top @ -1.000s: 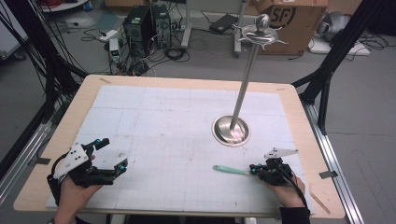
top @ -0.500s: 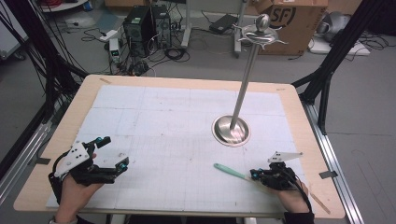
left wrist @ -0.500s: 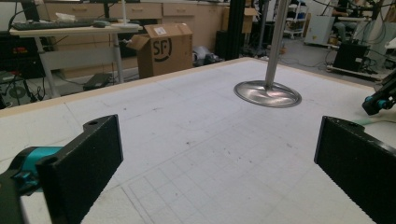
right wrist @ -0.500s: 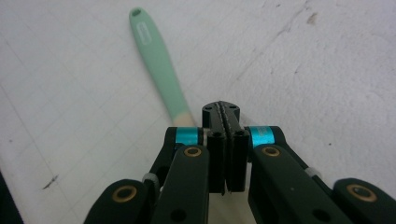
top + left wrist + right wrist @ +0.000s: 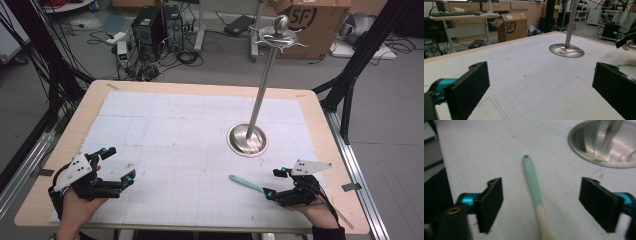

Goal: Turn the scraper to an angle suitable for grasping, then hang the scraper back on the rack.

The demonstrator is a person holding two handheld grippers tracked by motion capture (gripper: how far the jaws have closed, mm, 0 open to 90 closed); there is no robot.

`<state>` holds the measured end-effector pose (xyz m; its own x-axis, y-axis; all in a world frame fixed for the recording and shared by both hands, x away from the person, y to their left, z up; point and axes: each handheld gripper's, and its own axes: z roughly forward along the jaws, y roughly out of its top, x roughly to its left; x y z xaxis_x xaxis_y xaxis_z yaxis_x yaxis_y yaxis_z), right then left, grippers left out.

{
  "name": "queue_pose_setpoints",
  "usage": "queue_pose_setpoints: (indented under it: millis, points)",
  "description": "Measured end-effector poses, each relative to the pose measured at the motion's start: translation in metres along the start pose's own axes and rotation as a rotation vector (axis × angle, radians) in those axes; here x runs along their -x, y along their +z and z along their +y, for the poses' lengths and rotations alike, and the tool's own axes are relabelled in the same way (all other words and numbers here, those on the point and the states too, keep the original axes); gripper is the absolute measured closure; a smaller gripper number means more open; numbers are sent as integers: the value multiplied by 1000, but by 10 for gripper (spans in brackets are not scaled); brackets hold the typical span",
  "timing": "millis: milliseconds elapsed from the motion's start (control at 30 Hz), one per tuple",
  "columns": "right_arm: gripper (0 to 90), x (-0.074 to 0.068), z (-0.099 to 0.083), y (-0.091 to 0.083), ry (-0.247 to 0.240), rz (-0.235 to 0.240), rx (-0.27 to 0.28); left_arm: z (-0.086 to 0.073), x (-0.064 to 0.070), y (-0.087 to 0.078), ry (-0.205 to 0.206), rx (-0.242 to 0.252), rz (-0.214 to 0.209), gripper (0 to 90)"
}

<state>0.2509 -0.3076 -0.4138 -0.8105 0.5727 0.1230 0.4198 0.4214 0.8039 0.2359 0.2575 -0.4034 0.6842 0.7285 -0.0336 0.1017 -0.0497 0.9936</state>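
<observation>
Now my right tool [image 5: 274, 183] sits close to the near right of the landmark, a tall polished steel stand with a round dished base [image 5: 247, 139] and a hooked crown far above it. Its jaws are spread wide, and the right gripper view shows them straddling a slim utensil with a mint-green handle that turns cream toward its near end [image 5: 533, 186], neither pad touching it. That utensil [image 5: 246, 183] lies flat on the white gridded mat of the desk [image 5: 165, 130], just toward me from the stand's base, its green tip with a small hanging hole pointing toward the base.

Compared with a second ago, my right tool has crept forward so the handle now runs between the jaws rather than ahead of them. I read that as the approach being nearly finished: the next thing needed is a squeeze on the handle, and the jaws look well centred for it.

My left tool [image 5: 115, 164] rests far to the left of the stand, near the front edge of the desk, jaws also wide apart and holding nothing, much where it was before. A hand grips each tool from below.
</observation>
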Motion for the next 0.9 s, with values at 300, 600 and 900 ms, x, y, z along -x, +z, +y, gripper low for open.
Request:
queue_pose_setpoints:
  millis: [300, 600, 900]
  points:
    - [0, -7, 7, -5, -88, -20, 6, -1, -1, -2, -5, -4, 8, 17]
    - [57, -6, 16, 3, -169, 36, -127, -2, 0, -2, -6, -16, 9, 17]
    - [107, 7, 31, 17, -190, 50, -320, -3, 0, -2, -4, -22, 15, 17]
